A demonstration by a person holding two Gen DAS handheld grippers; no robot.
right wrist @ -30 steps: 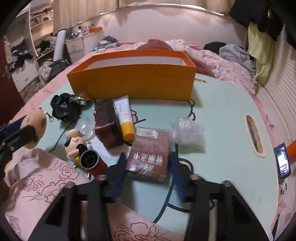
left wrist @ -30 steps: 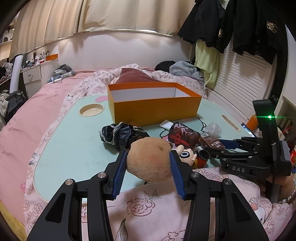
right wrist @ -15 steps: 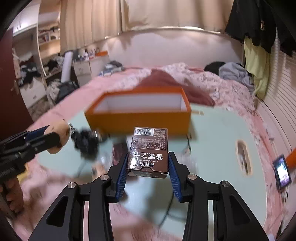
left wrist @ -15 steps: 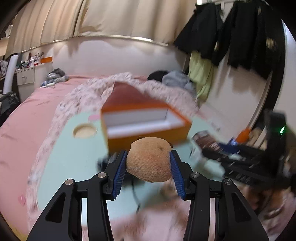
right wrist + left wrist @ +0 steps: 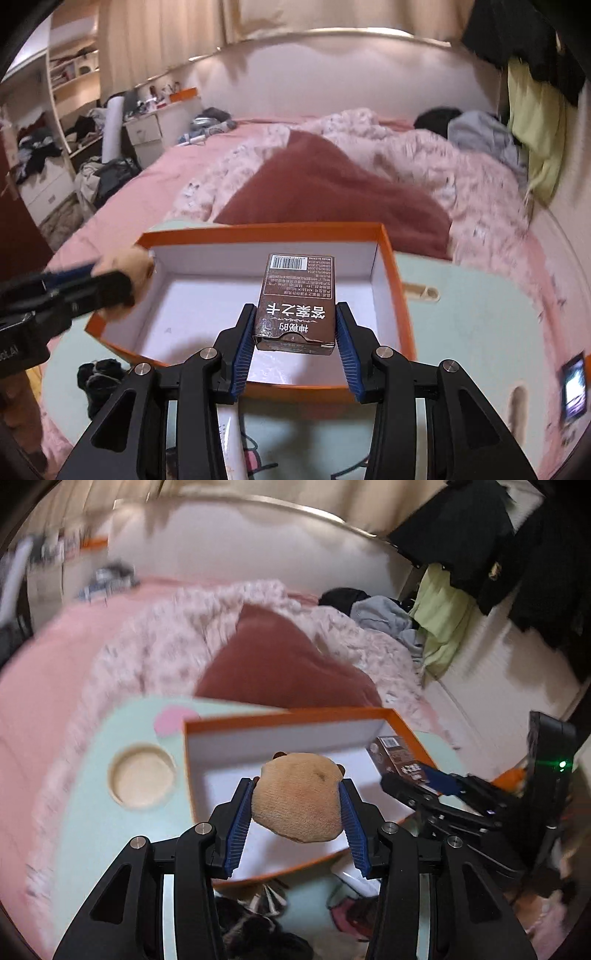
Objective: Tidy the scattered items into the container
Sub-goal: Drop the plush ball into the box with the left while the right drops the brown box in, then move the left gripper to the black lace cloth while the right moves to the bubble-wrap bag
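Left hand-held gripper point(image 5: 295, 808) clenched on a tan plush toy point(image 5: 297, 797), poised above the orange box point(image 5: 291, 716) at 12 o'clock. Right hand-held gripper point(image 5: 295, 332) grasping a brown carton point(image 5: 297, 306) by its sides, also over the box's white interior (barcode end pointing away). Both held high, likely to clear the rim before dropping. A tube point(image 5: 231, 435) and dark bundle point(image 5: 98, 378) remain on the mint tabletop point(image 5: 480, 314).

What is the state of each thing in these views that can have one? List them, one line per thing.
Orange box: open, nothing lying in it.
Plush toy: clamped in the left gripper, held over the box.
Brown carton: clamped in the right gripper, held over the box.
Tube: lying on the table, outside the box.
Black bundle: on the table, outside the box.
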